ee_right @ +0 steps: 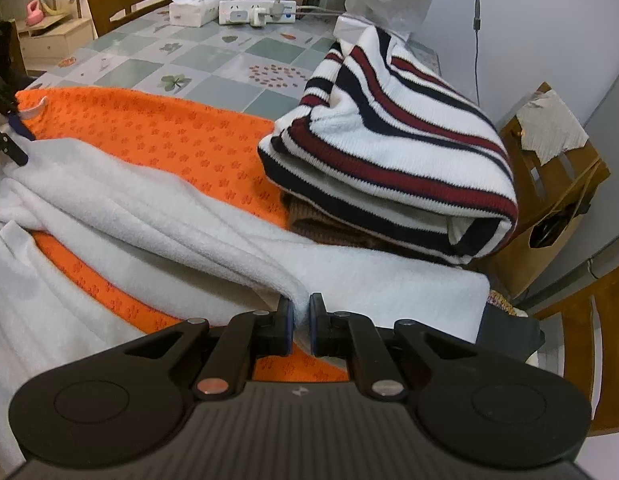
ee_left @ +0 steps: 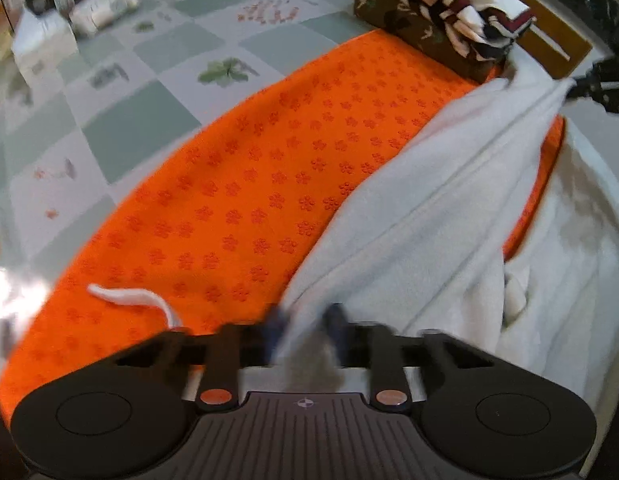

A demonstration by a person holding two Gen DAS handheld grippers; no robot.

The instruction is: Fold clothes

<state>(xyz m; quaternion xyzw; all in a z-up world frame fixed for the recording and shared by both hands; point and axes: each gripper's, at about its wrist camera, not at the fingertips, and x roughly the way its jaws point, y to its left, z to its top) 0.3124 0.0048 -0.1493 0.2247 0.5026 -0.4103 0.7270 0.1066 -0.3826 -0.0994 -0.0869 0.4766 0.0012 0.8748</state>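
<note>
Fluffy white fleece garment [ee_right: 157, 216] lies on a nubby orange mat [ee_left: 249, 184] (raised flower dots); the striped sweater [ee_right: 393, 148] is ribbed knit, the bench [ee_right: 213, 60] cover glossy.

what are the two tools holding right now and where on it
Both hold the white fleece garment. The right tool is shut on a folded edge at one end; the left tool pinches the edge at the opposite end, though blur hides the contact.

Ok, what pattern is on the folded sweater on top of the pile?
The sweater has white, navy and dark red stripes, clearest in the right wrist view.
</note>
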